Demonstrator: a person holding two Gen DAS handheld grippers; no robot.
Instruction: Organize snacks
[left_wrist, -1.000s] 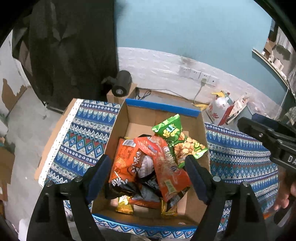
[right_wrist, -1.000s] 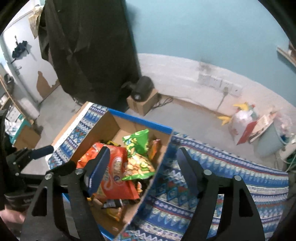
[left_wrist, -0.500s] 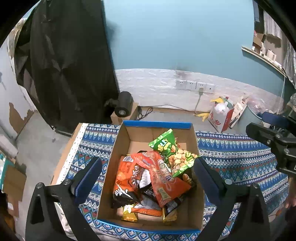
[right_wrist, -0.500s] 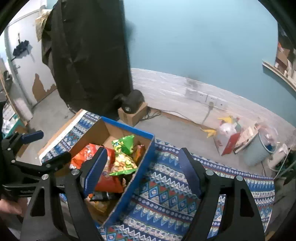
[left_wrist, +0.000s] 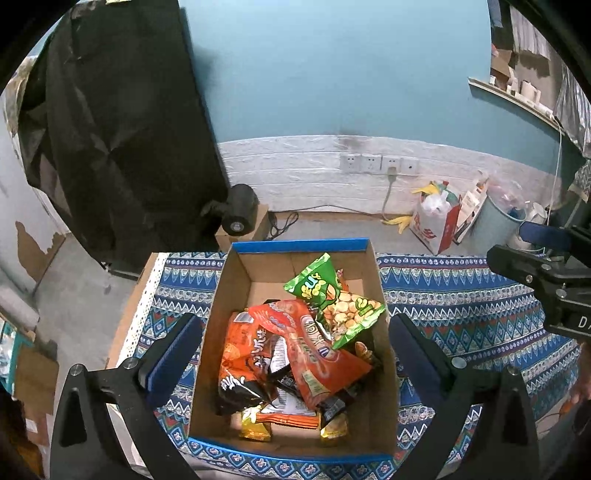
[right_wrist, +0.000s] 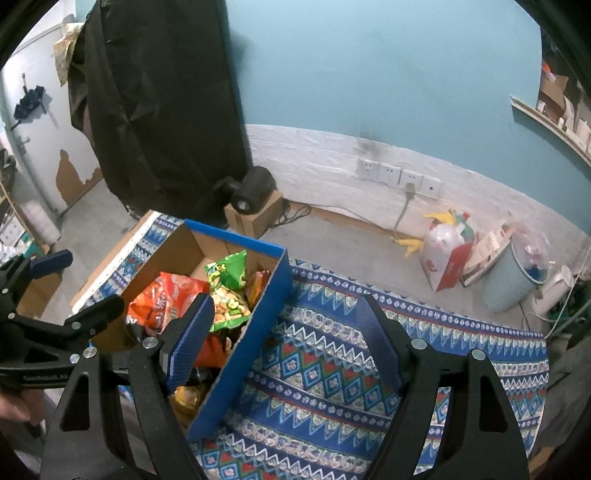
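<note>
A cardboard box (left_wrist: 218, 314) with blue rims stands on a table under a patterned blue cloth (left_wrist: 461, 302). Several snack bags lie piled inside: a green biscuit bag (left_wrist: 332, 299) on top, a red-orange bag (left_wrist: 314, 354) under it, an orange and black bag (left_wrist: 240, 362) at the left. My left gripper (left_wrist: 291, 354) hangs open above the box, its fingers wider than the box and holding nothing. My right gripper (right_wrist: 284, 336) is open too and empty, over the box's right wall (right_wrist: 255, 332) and the cloth (right_wrist: 332, 369). The green bag (right_wrist: 229, 288) shows there as well.
A black lamp (left_wrist: 240, 212) sits on a small carton on the floor behind the table. A black cloth (left_wrist: 122, 129) hangs at the left. By the wall with sockets stand a white and red bag (left_wrist: 436, 225) and a pale blue bin (right_wrist: 513, 273).
Both grippers have drawn back and risen from the box, so it looks smaller. The left jaws have spread wider, from inside the box walls to outside them. The snacks have not moved.
</note>
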